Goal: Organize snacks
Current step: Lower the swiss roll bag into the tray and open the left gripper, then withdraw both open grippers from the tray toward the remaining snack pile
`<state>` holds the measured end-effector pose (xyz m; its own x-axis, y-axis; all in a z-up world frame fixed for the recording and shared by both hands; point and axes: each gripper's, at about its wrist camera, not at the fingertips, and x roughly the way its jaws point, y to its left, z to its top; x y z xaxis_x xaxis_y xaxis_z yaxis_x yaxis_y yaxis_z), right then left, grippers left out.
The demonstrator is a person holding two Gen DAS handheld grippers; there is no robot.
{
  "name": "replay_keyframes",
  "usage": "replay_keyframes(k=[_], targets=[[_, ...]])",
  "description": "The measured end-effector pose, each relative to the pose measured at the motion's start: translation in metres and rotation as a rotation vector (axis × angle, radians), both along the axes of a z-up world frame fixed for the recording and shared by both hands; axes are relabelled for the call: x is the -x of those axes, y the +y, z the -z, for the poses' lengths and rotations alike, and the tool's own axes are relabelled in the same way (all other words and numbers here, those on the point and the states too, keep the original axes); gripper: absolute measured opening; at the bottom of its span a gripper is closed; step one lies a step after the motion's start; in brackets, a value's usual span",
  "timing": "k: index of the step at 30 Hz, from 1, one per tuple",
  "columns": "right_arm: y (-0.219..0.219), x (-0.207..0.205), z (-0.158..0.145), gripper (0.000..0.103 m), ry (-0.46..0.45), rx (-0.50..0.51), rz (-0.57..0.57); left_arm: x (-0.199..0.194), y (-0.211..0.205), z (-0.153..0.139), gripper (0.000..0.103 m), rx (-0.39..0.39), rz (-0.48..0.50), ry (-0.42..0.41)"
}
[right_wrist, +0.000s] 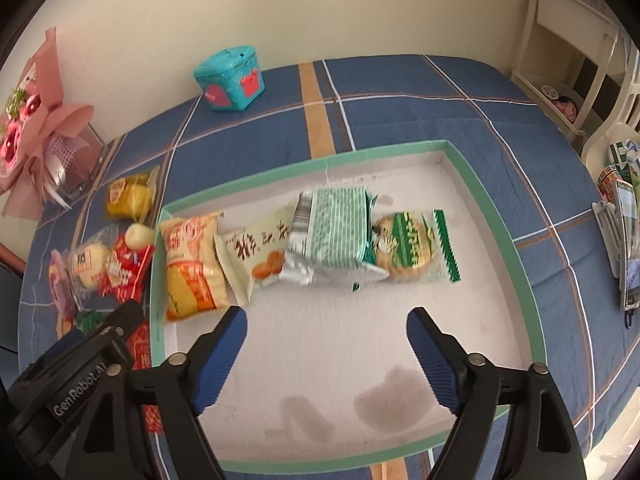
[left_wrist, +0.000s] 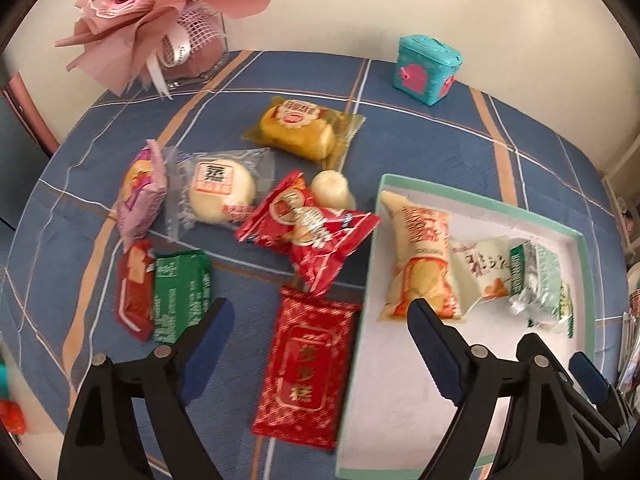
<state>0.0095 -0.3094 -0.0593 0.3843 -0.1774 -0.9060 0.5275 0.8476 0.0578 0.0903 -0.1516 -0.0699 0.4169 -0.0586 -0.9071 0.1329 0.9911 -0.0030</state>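
Note:
A green-rimmed white box lies on the blue plaid cloth. Inside lie an orange snack pack, a cream pack, a green-striped pack and a round green-wrapped biscuit. Left of the box, loose snacks lie on the cloth: a red packet, red wrapped snacks, a white bun, a yellow cake, a pink pack, a green pack. My left gripper is open above the red packet. My right gripper is open and empty over the box floor.
A teal tin stands at the back by the wall. A pink bouquet stands at the back left. White furniture and a phone are at the right edge.

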Motion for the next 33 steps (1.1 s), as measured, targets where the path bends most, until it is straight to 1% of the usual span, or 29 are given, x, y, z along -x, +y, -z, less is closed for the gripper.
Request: replay_keyframes(k=[2, 5, 11, 15, 19, 20, 24, 28, 31, 33], targets=[[0.003, 0.003, 0.001, 0.091, 0.003, 0.003, -0.002, 0.003, 0.005, -0.001, 0.097, -0.015, -0.008, -0.008], [0.006, 0.009, 0.003, 0.103, 0.007, 0.0, -0.003, 0.005, 0.014, -0.001, 0.097, -0.021, -0.022, -0.012], [0.013, 0.017, -0.001, 0.103, -0.003, 0.01, -0.02, 0.014, 0.03, -0.004, 0.097, -0.005, -0.039, -0.012], [0.019, 0.022, -0.005, 0.103, -0.019, -0.009, -0.041, 0.02, 0.039, -0.012, 0.097, -0.004, -0.049, -0.04], [0.028, 0.026, -0.01, 0.103, -0.022, 0.023, -0.064, 0.026, 0.047, -0.016, 0.097, 0.024, -0.056, -0.039], [0.031, 0.027, -0.012, 0.103, -0.029, 0.028, -0.074, 0.027, 0.047, -0.016, 0.097, 0.022, -0.057, -0.039], [0.039, 0.033, -0.017, 0.103, -0.056, 0.034, -0.11, 0.039, 0.048, -0.02, 0.097, -0.037, -0.067, -0.064], [0.048, 0.041, -0.02, 0.103, -0.068, 0.034, -0.127, 0.046, 0.053, -0.023, 0.097, -0.024, -0.074, -0.046], [0.051, 0.046, -0.019, 0.103, -0.079, 0.015, -0.138, 0.051, 0.056, -0.023, 0.097, -0.055, -0.078, -0.052], [0.052, 0.049, -0.018, 0.103, -0.08, 0.0, -0.137, 0.053, 0.059, -0.023, 0.097, -0.061, -0.081, -0.053]])
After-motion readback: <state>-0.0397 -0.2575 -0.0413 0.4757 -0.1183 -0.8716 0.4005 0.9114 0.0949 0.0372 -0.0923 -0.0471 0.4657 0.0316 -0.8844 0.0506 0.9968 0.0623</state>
